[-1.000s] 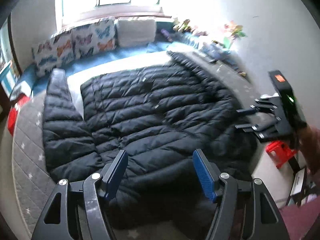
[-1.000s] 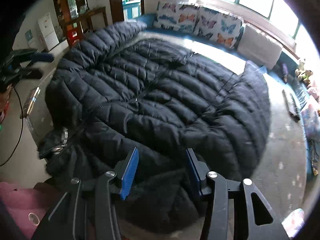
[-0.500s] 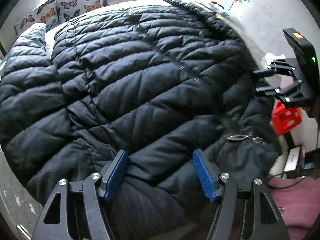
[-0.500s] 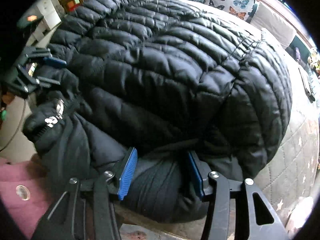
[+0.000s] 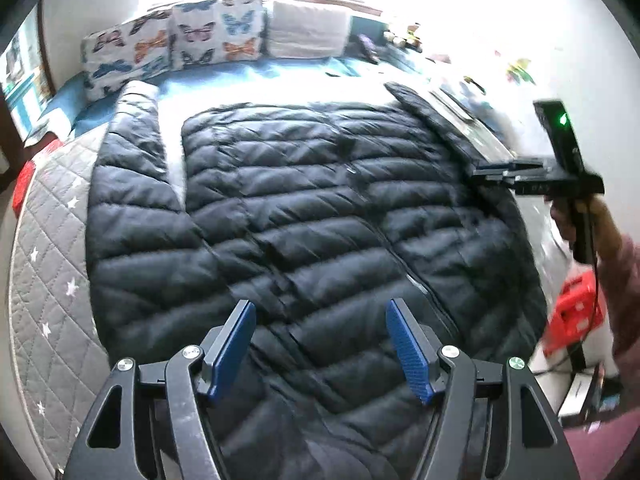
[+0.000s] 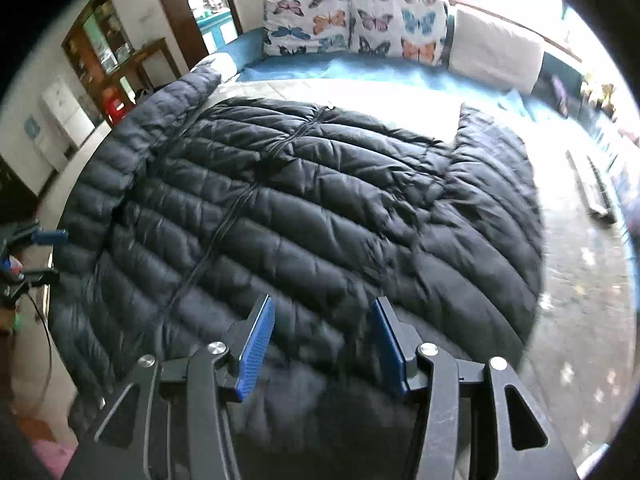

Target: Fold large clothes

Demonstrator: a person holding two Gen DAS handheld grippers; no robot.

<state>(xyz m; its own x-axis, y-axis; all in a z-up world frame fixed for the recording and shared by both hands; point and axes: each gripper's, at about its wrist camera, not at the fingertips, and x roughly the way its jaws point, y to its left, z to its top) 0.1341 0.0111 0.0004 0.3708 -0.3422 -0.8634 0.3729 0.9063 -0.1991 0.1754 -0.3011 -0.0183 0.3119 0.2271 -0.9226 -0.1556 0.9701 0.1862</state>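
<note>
A large black quilted down jacket (image 5: 320, 232) lies spread flat on a grey quilted bed, zipper up, sleeves out to both sides. It also fills the right wrist view (image 6: 320, 216). My left gripper (image 5: 322, 344) is open and empty, hovering above the jacket's near hem. My right gripper (image 6: 322, 344) is open and empty above the near hem on the other side. In the left wrist view the right gripper (image 5: 496, 170) is over the jacket's right sleeve. In the right wrist view the left gripper (image 6: 40, 252) is at the left edge.
Butterfly-print cushions (image 5: 176, 44) and a plain cushion (image 5: 308, 32) line the far side under a bright window. The grey bed cover (image 5: 48, 280) shows at the left. A red stool (image 5: 572, 320) stands on the floor at right. Shelves and a cabinet (image 6: 104, 60) stand at far left.
Both grippers have pulled up and back from close to the jacket's near hem. The jacket now lies spread flat, seen from higher up. Both stayed open.
</note>
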